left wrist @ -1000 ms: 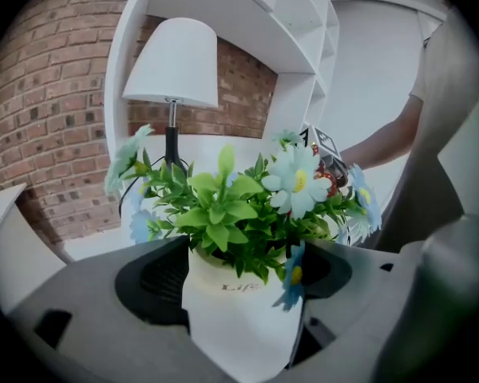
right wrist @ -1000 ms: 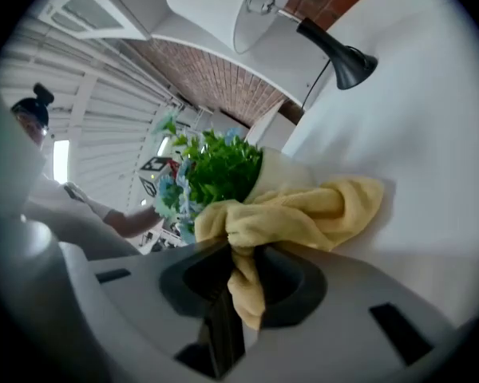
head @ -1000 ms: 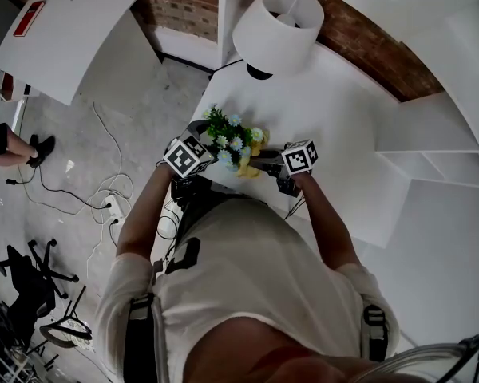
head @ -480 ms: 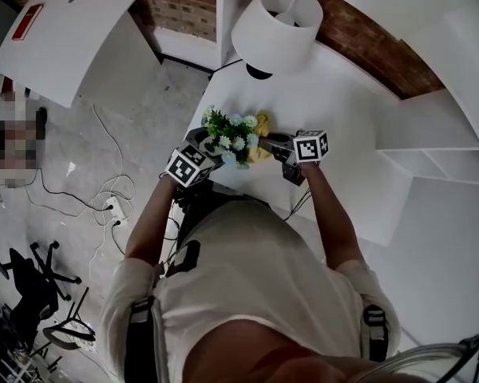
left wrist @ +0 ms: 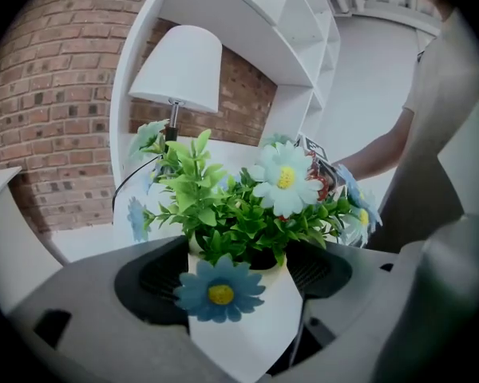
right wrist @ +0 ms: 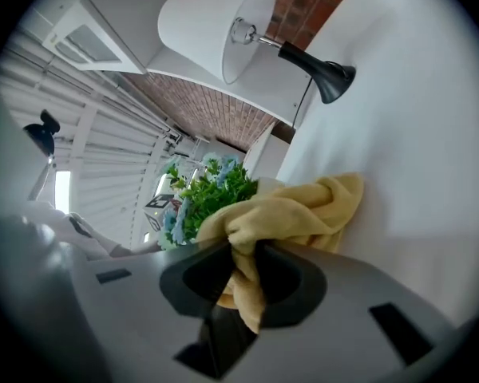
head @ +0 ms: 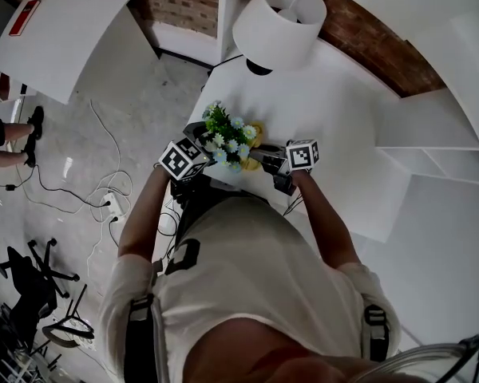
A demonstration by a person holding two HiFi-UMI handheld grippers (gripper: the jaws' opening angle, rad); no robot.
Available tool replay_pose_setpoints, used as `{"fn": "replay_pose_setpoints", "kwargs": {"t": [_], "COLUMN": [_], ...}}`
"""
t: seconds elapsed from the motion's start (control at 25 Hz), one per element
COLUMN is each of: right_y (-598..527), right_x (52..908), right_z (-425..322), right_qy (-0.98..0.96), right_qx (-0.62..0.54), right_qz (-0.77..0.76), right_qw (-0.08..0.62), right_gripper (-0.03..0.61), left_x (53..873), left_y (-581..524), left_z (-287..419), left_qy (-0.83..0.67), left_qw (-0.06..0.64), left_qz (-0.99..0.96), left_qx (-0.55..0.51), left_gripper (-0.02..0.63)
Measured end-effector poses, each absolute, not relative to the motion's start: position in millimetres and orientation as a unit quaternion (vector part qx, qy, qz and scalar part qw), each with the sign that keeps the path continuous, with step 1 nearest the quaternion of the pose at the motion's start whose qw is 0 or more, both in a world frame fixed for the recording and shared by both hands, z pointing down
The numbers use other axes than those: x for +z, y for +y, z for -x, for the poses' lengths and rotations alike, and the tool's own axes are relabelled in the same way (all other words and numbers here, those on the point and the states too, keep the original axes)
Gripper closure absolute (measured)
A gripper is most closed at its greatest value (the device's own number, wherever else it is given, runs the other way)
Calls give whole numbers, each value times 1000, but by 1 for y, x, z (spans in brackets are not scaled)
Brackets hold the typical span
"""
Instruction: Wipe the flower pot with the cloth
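A white flower pot (left wrist: 251, 313) with green leaves and blue and white flowers (head: 227, 136) stands near the table's front edge. My left gripper (left wrist: 243, 298) is shut on the pot, one jaw on each side of its wall; in the head view this left gripper (head: 206, 140) reaches in from the left. My right gripper (right wrist: 243, 274) is shut on a bunched yellow cloth (right wrist: 295, 210). In the head view the right gripper (head: 260, 156) comes from the right, and the cloth (head: 258, 132) lies against the pot's right side, under the flowers.
The white table (head: 335, 110) carries a lamp with a white shade (head: 279, 26) behind the pot. White shelves (head: 435, 154) stand to the right. Cables (head: 104, 190) lie on the concrete floor at the left, where a person's legs (head: 8, 138) show.
My right gripper carried the cloth up along the far right side of the pot, then came back toward the near side. The left gripper kept its hold on the pot.
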State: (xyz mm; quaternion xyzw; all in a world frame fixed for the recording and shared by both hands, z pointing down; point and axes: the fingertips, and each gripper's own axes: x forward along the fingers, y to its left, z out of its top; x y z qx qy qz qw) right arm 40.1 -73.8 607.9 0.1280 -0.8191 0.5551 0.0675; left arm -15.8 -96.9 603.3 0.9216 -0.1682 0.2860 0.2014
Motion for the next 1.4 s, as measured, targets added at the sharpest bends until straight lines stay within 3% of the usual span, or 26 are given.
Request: {"fn": "replay_pose_setpoints", "kwargs": {"t": [0.2,0.4,0.68,0.84,1.4], "right_y": [-55,-46,-110,-112,-59], "right_x": [623,648,585,598,612], "right_z": [-38,-50,-77,-55,-36], "right_qy": [-801,-796,-811,-802,-733], "right_qx": [578,558,549,561,653], "right_qz": [-125,-163,-203,-204,-181], "right_qw": [96,171,-2,18,-53], "right_gripper": [491,491,491,491,492], "left_x": [603,596,592,596,596], "left_y": [-96,-101,-91,-92,-86], "left_z": [14,23,21,13,20], "left_qy": [-157,-191,-208,-201,-157], "left_qw": [203,208,264,272,264], "left_qz": [-922,-917,-913,-913,-922], "left_qx": [291,281,229,229,237], "left_gripper": [247,247,247,247,247]}}
